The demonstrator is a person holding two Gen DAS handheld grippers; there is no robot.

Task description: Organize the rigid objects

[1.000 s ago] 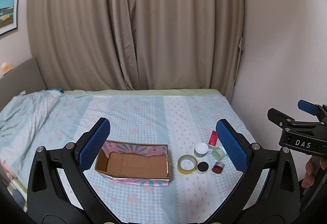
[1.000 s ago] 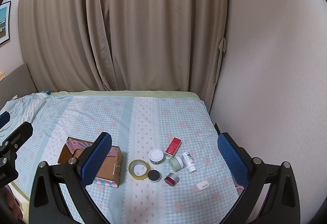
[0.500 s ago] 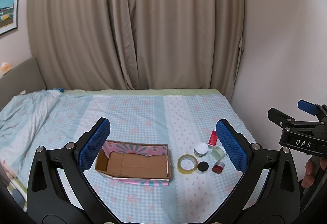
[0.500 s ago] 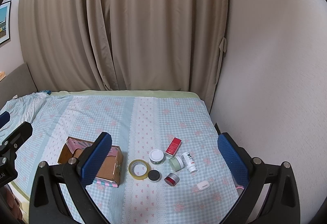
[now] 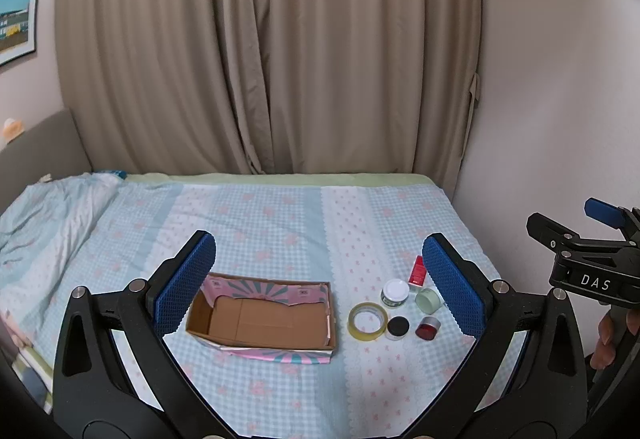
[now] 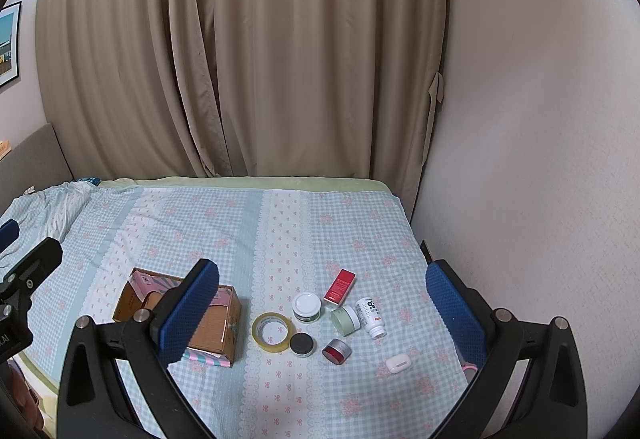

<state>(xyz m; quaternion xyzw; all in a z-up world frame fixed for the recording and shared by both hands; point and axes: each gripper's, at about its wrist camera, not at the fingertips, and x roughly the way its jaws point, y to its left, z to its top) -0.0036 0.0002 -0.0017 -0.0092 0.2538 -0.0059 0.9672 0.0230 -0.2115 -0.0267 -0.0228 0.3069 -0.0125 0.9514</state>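
Right of the cardboard box [image 5: 262, 319] on the bed [image 6: 280, 223], the small things lie in a tight cluster: tape roll [image 6: 272, 331], white-lidded jar [image 6: 306, 307], black-lidded jar [image 6: 301, 344], red jar [image 6: 337, 350], green jar [image 6: 345, 320], red carton [image 6: 340, 287], white bottle [image 6: 371, 318] and earbud case [image 6: 398, 363]. Left gripper [image 5: 320, 287] and right gripper [image 6: 322, 309] both hang above the bedding, jaws spread wide, holding nothing. Crowded neighbours could get knocked during a grasp, and the soft cover may let jars tip. From the left view, its own finger hides the bottle and case; labels are unreadable.
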